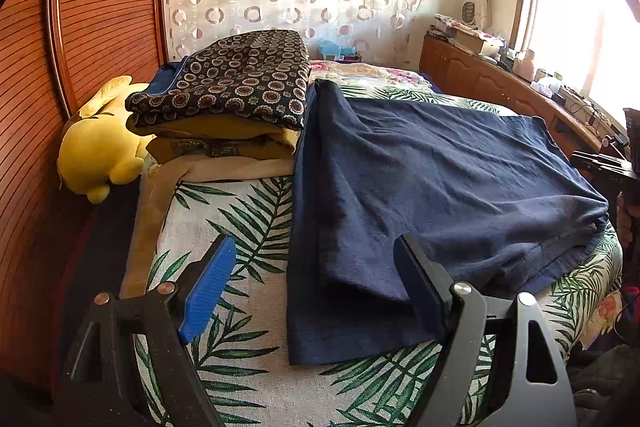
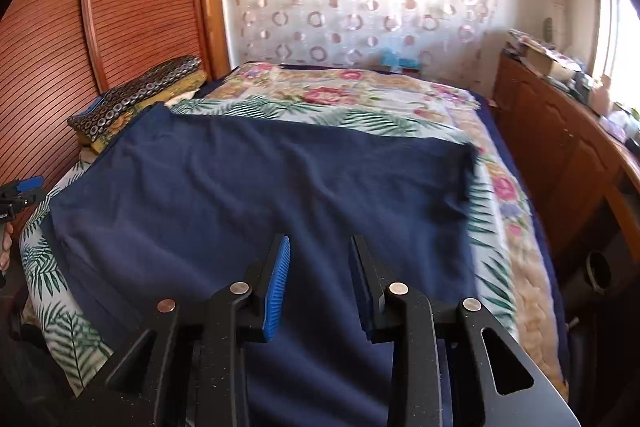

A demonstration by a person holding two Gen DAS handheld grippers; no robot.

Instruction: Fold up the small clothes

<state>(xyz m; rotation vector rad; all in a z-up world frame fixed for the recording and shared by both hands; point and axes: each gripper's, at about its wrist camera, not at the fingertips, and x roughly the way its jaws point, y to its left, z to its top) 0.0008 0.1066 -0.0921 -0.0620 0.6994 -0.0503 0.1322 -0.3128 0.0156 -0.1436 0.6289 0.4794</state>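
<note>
A navy blue garment point(image 1: 432, 187) lies spread flat on the bed, with a folded-in part near its front edge; it fills the middle of the right wrist view point(image 2: 256, 195). My left gripper point(image 1: 316, 291) is open and empty, held above the garment's near left corner. My right gripper point(image 2: 318, 283) is open and empty, held just above the garment's near edge. The right gripper also shows at the right edge of the left wrist view point(image 1: 608, 167), and the left gripper at the left edge of the right wrist view point(image 2: 20, 193).
A stack of folded clothes point(image 1: 224, 95) topped by a dark patterned piece sits at the bed's left, beside a yellow plush toy point(image 1: 100, 151). A palm-leaf sheet point(image 1: 232, 227) covers the bed. A wooden sideboard point(image 2: 560, 147) with clutter runs along the right. A slatted wooden wardrobe point(image 1: 80, 27) stands left.
</note>
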